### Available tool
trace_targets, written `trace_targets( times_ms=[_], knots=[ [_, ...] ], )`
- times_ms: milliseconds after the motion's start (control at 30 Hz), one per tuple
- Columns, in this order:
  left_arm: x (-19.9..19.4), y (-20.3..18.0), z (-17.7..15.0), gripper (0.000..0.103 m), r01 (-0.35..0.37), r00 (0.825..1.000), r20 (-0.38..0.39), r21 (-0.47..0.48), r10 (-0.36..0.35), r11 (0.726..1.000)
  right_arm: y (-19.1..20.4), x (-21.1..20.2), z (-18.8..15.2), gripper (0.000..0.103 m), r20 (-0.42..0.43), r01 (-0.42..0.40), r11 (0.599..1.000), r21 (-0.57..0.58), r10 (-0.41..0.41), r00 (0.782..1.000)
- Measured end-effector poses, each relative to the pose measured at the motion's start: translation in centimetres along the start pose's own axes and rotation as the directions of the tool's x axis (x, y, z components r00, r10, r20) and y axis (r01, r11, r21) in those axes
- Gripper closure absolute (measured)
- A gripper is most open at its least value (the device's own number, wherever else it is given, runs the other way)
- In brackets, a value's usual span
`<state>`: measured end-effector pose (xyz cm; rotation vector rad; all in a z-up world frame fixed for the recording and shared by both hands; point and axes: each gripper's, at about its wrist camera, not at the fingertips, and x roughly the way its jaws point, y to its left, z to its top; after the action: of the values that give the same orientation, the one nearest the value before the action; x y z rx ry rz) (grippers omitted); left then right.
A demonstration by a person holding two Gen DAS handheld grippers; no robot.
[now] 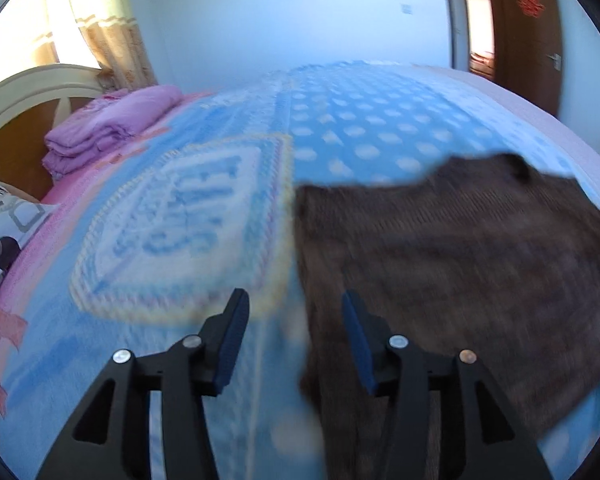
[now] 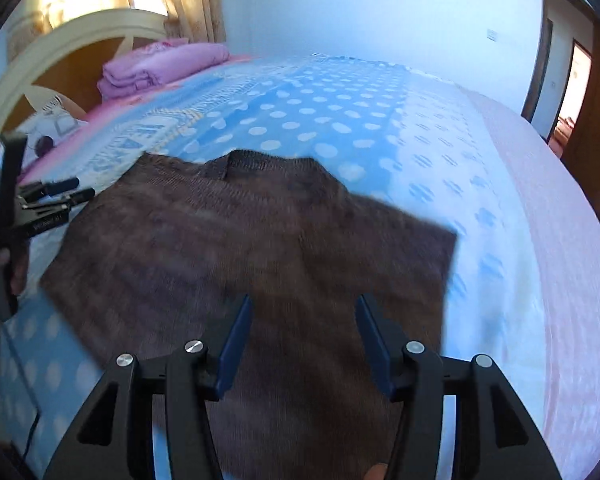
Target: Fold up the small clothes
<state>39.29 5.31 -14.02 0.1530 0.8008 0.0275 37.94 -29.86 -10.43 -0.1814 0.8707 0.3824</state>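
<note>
Sweater (image 2: 236, 256) lay spread on the bedspread (image 2: 340, 120), maybe one side folded in, more folds left. Left gripper (image 1: 294, 320) and right gripper (image 2: 302, 320) both gaped, pinching nothing.

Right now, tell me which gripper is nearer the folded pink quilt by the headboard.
Left. The left gripper hangs over the brown knitted sweater's edge on the folded pink quilt's side; the right gripper hangs over the sweater's middle, farther from the quilt.
</note>
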Motion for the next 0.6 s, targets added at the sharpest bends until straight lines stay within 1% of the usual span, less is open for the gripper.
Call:
trace_targets(
  times_ms=[100, 133, 167, 200, 233, 267, 300, 367, 400, 433, 467, 533, 600],
  knots=[
    [-0.4, -0.8, -2.2, 0.045, 0.010, 1.000, -0.019, 0.038, -0.009, 0.999, -0.4, -0.6, -3.4, 0.048, -0.029, 0.010, 1.000, 0.023, -0.010, 1.000],
    [-0.4, -1.1, -2.7, 0.045, 0.005, 1.000, -0.029, 0.059, -0.003, 0.998, -0.6, -0.5, -4.3, 0.048, -0.051, 0.017, 0.999, 0.027, -0.016, 0.999],
    [-0.5, -1.3, -2.8, 0.044, -0.002, 1.000, -0.026, 0.065, 0.004, 0.998, -0.7, 0.4, -5.0, 0.049, -0.093, 0.033, 0.999, 0.029, -0.030, 0.995],
    [-0.7, -1.2, -2.7, 0.039, -0.012, 1.000, -0.020, 0.059, 0.013, 0.998, -0.8, 0.8, -5.7, 0.050, -0.102, 0.044, 0.999, 0.031, -0.041, 0.994],
    [-0.8, -1.0, -2.7, 0.036, -0.026, 0.999, -0.022, 0.045, 0.028, 0.999, -0.8, 0.5, -5.9, 0.050, -0.084, 0.046, 0.998, 0.035, -0.042, 0.996],
    [-0.7, -0.8, -2.7, 0.035, -0.031, 0.999, -0.029, 0.033, 0.032, 0.999, -0.7, 0.2, -5.8, 0.050, -0.084, 0.052, 0.998, 0.037, -0.049, 0.995],
    [-0.4, -0.8, -2.8, 0.035, -0.031, 0.999, -0.041, 0.024, 0.032, 0.999, -0.5, -0.2, -5.2, 0.050, -0.079, 0.056, 0.998, 0.039, -0.053, 0.995],
    [-0.3, -0.7, -3.0, 0.032, -0.038, 0.999, -0.038, 0.018, 0.039, 0.999, -0.4, -1.1, -3.6, 0.050, -0.019, 0.049, 0.998, 0.035, -0.049, 0.999],
    [-0.2, -0.7, -3.0, 0.029, -0.045, 0.998, -0.039, 0.013, 0.046, 0.999, -0.6, -1.4, -2.5, 0.050, 0.020, 0.057, 0.998, 0.041, -0.057, 0.998],
    [-0.2, -0.6, -3.0, 0.028, -0.048, 0.998, -0.041, 0.003, 0.048, 0.999, -1.2, -1.3, -1.4, 0.050, 0.039, 0.054, 0.997, 0.058, -0.057, 0.998],
    [-0.2, -0.5, -3.1, 0.027, -0.047, 0.998, -0.042, -0.005, 0.046, 0.999, -1.9, -0.8, -0.2, 0.050, 0.046, 0.051, 0.996, 0.078, -0.055, 0.997],
    [-0.1, -0.2, -3.2, 0.024, -0.038, 0.998, -0.045, -0.021, 0.037, 0.999, -3.9, 1.2, 1.9, 0.050, 0.043, 0.102, 0.987, 0.125, -0.108, 0.993],
    [0.0, 0.1, -3.3, 0.021, -0.038, 0.998, -0.046, -0.038, 0.036, 0.999, -5.9, 4.3, 3.5, 0.052, -0.008, 0.147, 0.977, 0.152, -0.148, 0.989]
  ],
)
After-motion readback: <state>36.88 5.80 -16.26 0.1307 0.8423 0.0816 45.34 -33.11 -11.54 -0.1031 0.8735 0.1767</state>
